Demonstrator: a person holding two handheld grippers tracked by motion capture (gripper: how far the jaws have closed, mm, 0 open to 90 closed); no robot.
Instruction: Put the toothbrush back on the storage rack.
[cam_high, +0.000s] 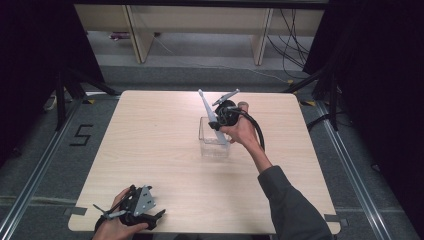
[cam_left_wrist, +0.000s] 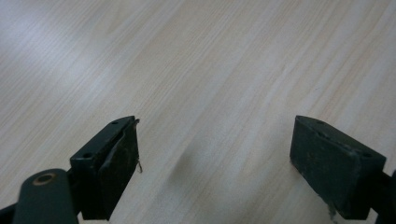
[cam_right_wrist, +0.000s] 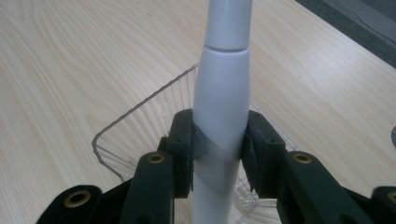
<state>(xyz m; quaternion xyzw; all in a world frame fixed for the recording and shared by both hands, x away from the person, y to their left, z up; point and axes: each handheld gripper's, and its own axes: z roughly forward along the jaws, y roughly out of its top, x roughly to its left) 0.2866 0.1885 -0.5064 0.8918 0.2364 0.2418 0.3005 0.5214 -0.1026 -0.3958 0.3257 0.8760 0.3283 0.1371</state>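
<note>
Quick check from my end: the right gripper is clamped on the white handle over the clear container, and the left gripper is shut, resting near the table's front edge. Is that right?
Not quite: the left gripper is open. The left gripper view shows its jaws standing wide apart over bare table. The rest holds: the right gripper is clamped on the white handle over the clear container, and the left one sits near the table's front edge.

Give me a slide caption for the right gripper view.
Right gripper clamps a white toothbrush-like handle above a clear plastic container on the wooden table.
</note>
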